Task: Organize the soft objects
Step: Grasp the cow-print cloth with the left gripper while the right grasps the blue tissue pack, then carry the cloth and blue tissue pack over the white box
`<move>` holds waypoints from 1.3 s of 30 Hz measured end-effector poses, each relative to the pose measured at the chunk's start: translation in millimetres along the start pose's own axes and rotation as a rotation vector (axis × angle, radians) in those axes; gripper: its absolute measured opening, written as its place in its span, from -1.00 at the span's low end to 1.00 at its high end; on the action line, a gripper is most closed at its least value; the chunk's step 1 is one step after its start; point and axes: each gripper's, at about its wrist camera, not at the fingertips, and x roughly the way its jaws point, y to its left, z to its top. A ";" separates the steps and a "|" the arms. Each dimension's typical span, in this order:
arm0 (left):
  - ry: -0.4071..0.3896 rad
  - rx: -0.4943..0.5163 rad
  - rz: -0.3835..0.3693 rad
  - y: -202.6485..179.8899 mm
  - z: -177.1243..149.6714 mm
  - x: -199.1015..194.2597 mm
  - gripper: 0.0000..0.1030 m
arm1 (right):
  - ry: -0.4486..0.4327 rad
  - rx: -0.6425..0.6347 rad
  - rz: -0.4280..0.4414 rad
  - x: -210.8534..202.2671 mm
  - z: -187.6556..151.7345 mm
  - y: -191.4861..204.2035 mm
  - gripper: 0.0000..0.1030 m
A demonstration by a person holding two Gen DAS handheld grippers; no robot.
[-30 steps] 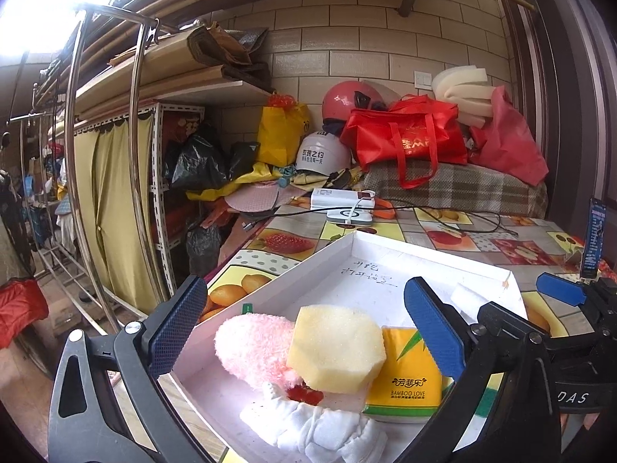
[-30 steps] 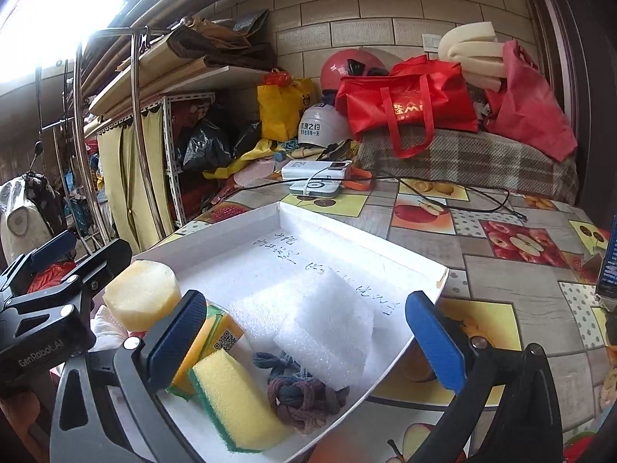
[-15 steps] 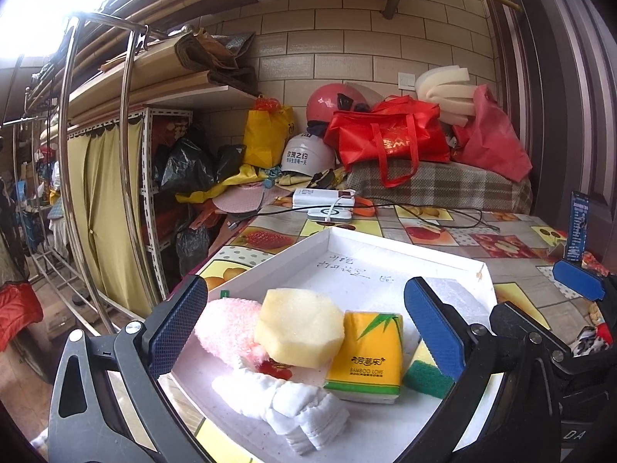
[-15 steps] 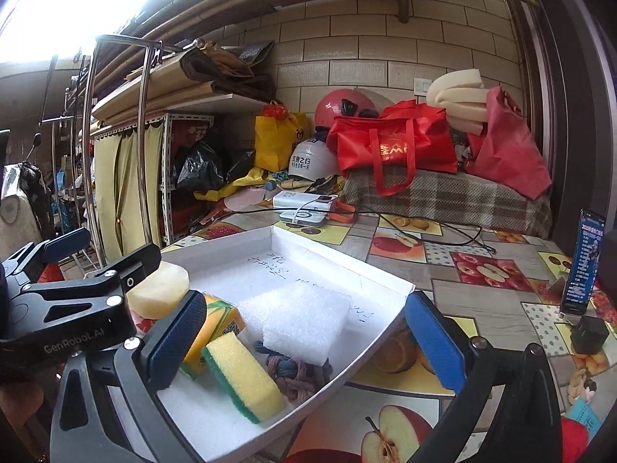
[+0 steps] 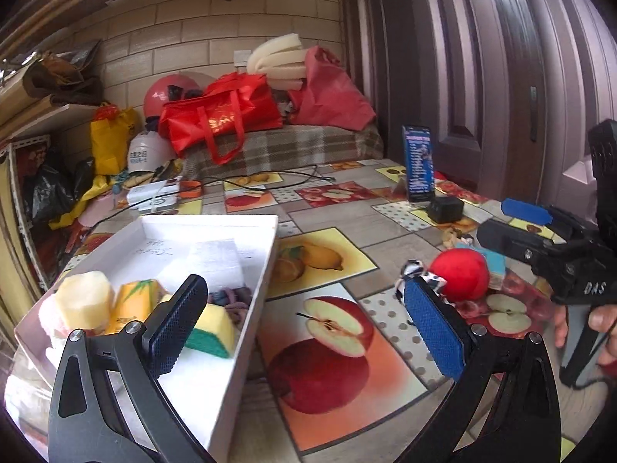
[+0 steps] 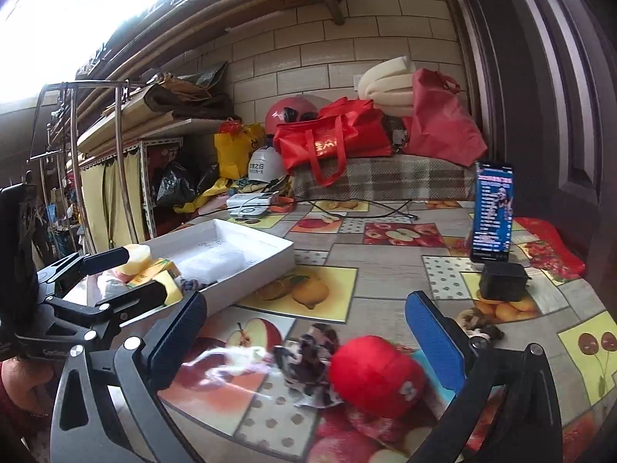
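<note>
On the fruit-patterned tablecloth (image 5: 358,258) sits your white tray (image 5: 246,308), already holding several soft things: a pale foam chunk (image 5: 83,301), an orange tissue pack (image 5: 133,305), a yellow-and-green sponge (image 5: 214,328), a white foam pad (image 5: 216,258) and a dark knotted cord (image 5: 235,295). Most of the sorting looks done, as far as the views show. Outside the tray, to its right, lie a small red cap (image 6: 376,374), a black-and-white patterned cloth (image 6: 308,359) touching it, and a teal block (image 5: 493,264) just behind. Your right gripper (image 6: 304,332) hangs over the cap, jaws wide and empty. Your left gripper (image 5: 304,316) hovers by the tray's near edge, also spread wide and carrying nothing.
</note>
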 end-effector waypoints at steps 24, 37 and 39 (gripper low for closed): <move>0.442 0.165 -0.203 -76.6 5.6 122.0 0.21 | 0.550 -0.137 0.087 56.0 -35.2 -78.9 0.37; 0.224 0.147 -0.117 -70.3 17.4 83.0 -0.28 | 0.261 -0.053 0.021 6.1 -14.5 -94.7 -0.03; 0.153 0.138 -0.067 -66.3 19.0 69.6 -0.28 | 0.169 -0.016 -0.014 -10.5 -11.3 -101.3 -0.02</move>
